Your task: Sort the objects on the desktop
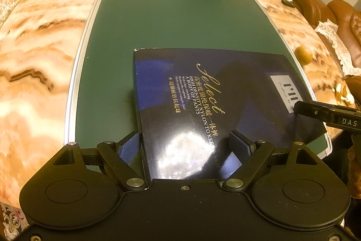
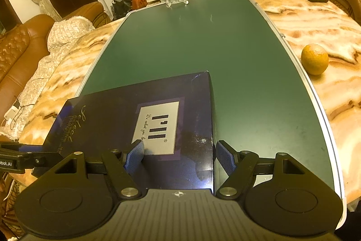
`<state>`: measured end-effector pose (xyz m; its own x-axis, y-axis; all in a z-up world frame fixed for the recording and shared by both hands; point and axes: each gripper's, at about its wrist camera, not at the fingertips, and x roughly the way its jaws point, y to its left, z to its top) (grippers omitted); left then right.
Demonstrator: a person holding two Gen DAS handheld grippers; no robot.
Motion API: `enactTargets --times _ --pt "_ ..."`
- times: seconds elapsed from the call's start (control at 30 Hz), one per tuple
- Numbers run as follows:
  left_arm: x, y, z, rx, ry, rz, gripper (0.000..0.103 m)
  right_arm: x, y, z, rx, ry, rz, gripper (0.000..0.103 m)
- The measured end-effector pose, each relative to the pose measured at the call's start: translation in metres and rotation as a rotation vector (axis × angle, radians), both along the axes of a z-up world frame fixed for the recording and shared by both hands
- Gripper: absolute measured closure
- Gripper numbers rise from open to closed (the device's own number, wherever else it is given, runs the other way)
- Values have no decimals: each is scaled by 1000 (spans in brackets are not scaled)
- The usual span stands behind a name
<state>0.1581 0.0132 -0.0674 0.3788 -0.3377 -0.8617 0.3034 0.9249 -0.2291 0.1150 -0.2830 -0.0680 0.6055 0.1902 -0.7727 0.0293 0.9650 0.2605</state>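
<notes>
With both our left tongs [image 1: 185,146] and right tongs [image 2: 179,157] spread wide around the flat, glossy dark-blue cardboard box [image 1: 203,105] lying on the green-matted desk [image 1: 169,22], we risk its slick lid slipping sideways as they close.

A flat dark-blue box [image 1: 209,110] with gold lettering and a white label lies face up on the near end of the green mat [image 1: 176,22], its near right corner overhanging the mat's edge.

Both grippers [image 1: 185,146] [image 2: 179,156] low, fingers [image 1: 129,148] spread wide.
</notes>
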Motion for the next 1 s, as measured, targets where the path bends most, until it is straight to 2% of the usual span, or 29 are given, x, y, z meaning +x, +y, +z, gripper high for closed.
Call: enactTargets --times 0.6,0.73,1.0 --pt "4 -1 -15 7 5 16 18 -4 20 0 -151 -31 26 28" --pt "2 -2 -13 19 -21 21 18 -6 22 2 -180 -35 18 28" --pt "-12 -9 6 28 -100 29 17 -11 26 11 -160 -35 10 28"
